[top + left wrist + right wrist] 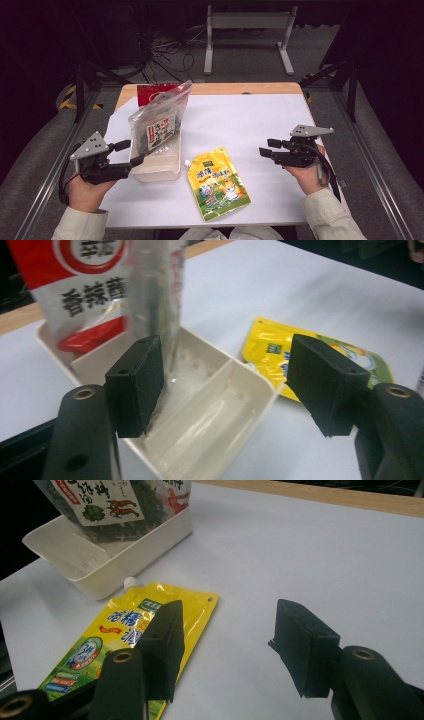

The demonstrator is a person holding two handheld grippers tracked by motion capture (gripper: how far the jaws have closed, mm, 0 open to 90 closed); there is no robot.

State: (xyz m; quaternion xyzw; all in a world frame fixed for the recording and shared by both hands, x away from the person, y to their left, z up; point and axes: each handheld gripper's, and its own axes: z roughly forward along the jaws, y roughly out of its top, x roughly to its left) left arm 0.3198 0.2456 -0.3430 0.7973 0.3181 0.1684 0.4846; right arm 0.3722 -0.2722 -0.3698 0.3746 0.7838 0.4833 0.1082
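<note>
Looking at the high view, this seems like a pack-the-pouches-into-the-bin job, and I'd call it roughly two thirds done. The white bin [156,167] sits left of centre on the table [260,120], and two packs already stand in it: a clear zip bag [159,125] of dark dried stuff in front, leaning a bit, and a red pack [150,93] behind it toward the top of the frame. What's left is the yellow pouch [218,184], lying flat on the table at lower centre, just right of the bin, its white spout pointing up-left at the bin's corner. It isn't touching either gripper.

Left gripper [131,153] is at the left of the frame, right at the bin's near-left end. Its jaws are spread with nothing between them; in the left gripper view you look through the gap straight at the bin's empty near compartment [210,410], with the zip bag [155,295] and red pack [80,285] standing at upper left beyond. One jaw sits very close to the bin wall, but I can't tell if it touches.

Right gripper [266,148] hangs at the right of the frame, well apart from everything. Jaws spread here too, holding nothing. In the right gripper view the pouch [125,630] lies at lower left, partly behind one jaw.

My guess: the pouch goes next, probably into that free compartment.
</note>
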